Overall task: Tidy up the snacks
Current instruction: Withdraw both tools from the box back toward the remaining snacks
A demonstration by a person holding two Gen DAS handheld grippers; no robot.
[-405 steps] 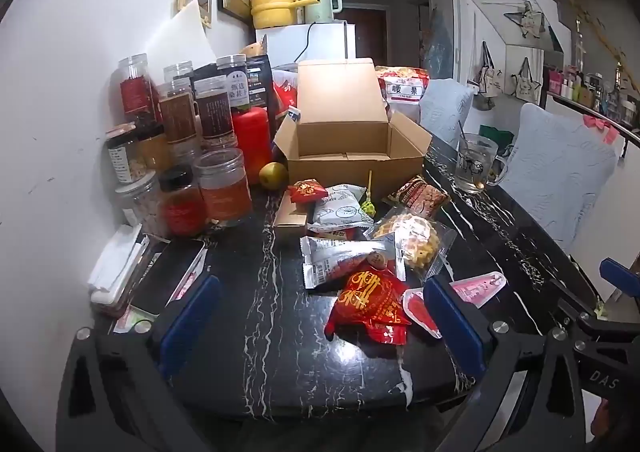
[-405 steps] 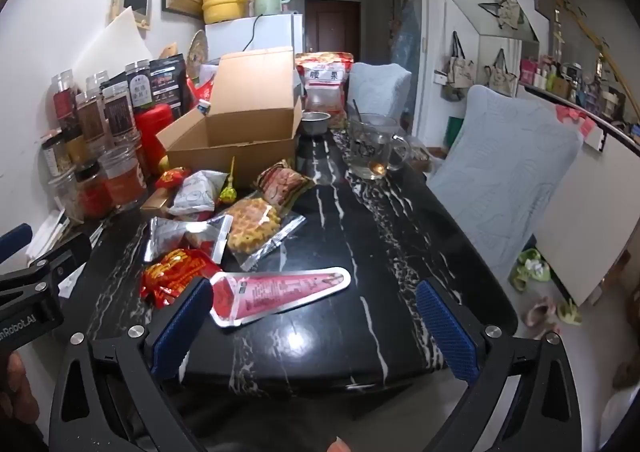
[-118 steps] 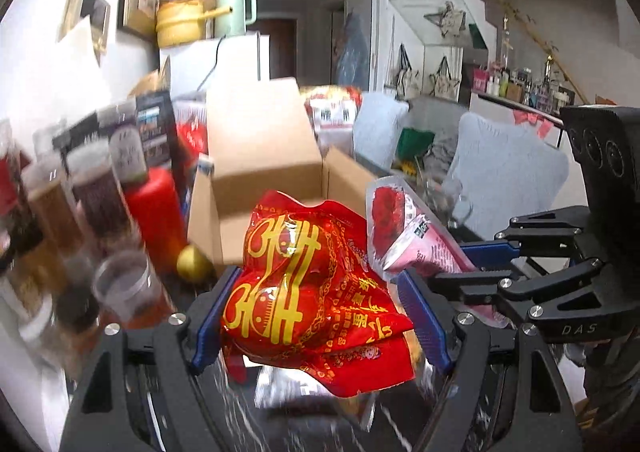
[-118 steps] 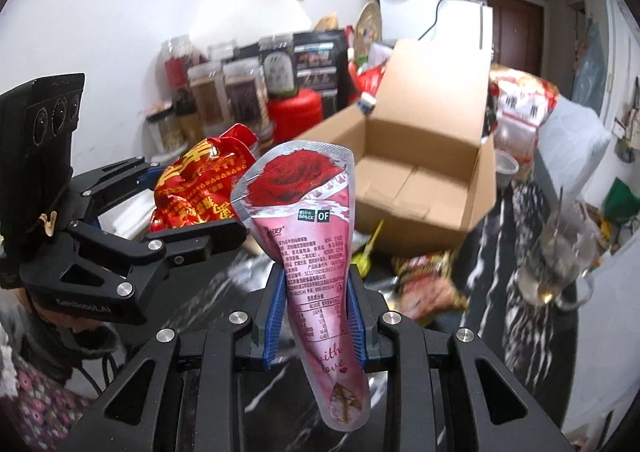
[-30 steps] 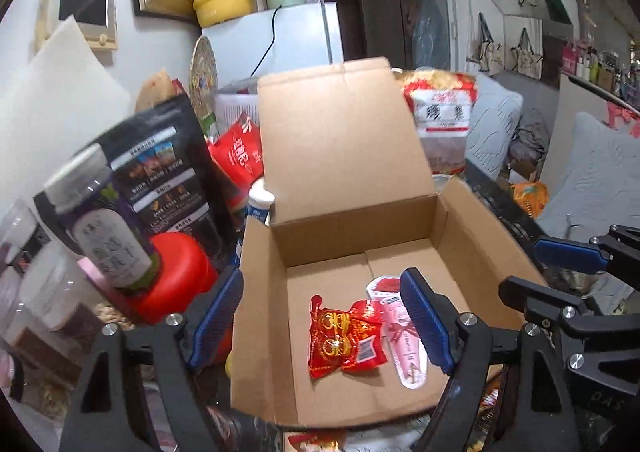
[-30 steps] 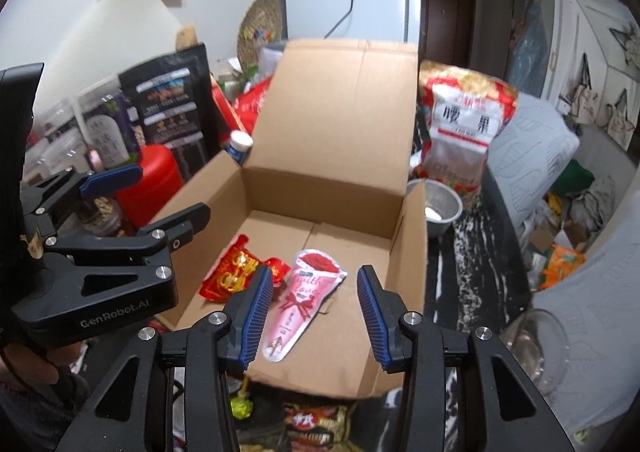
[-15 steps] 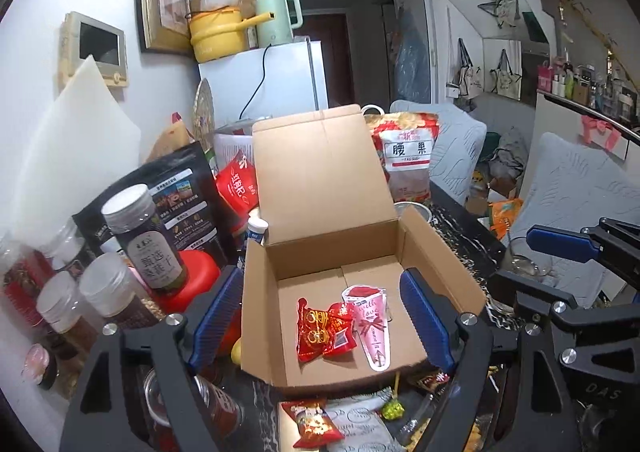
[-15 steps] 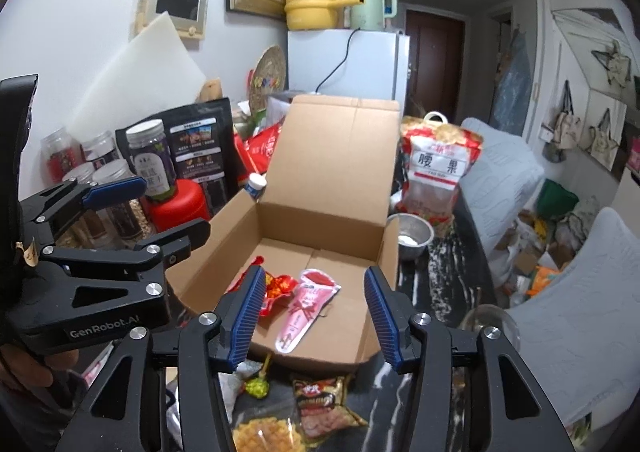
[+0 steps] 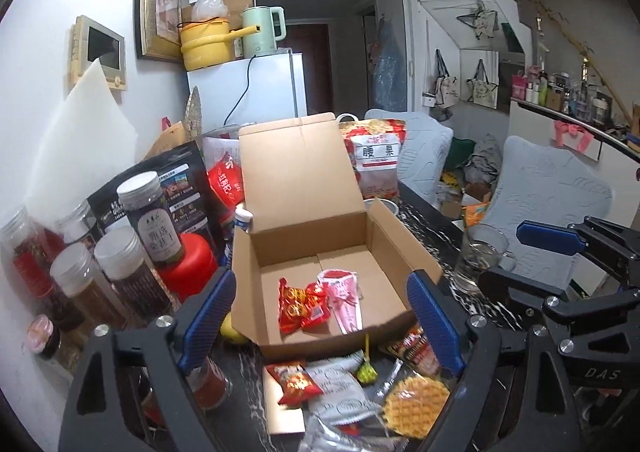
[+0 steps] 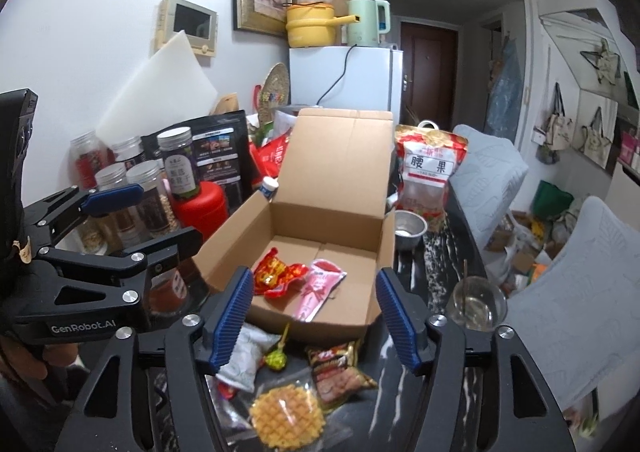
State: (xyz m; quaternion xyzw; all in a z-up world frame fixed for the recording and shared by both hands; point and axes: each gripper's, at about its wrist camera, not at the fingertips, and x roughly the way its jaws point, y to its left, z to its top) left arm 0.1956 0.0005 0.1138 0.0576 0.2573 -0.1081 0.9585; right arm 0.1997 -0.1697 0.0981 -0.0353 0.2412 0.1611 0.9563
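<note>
— Two snacks lie in your cardboard box (image 9: 404, 252): the red packet (image 9: 301, 305) and the pink pouch (image 9: 345, 300), touching.
— And your tongs?
— Your left tongs (image 9: 320, 322) and right tongs (image 10: 316, 316) are both spread wide and hold nothing. The waffle pack (image 10: 286, 418) sits on the tabletop (image 10: 436, 248).

An open box (image 9: 384, 252) sits mid-table (image 10: 440, 268), lid raised behind it. Inside, a foil pack (image 9: 300, 304) lies left of a pouch (image 9: 344, 300), the two touching. Jars (image 9: 120, 272) crowd the box's left; a bowl (image 10: 408, 228) and a glass (image 9: 480, 256) stand to its right. Before the box lie a waffle (image 10: 286, 418), a sausage pack (image 10: 336, 372) and a candy (image 9: 366, 372).
</note>
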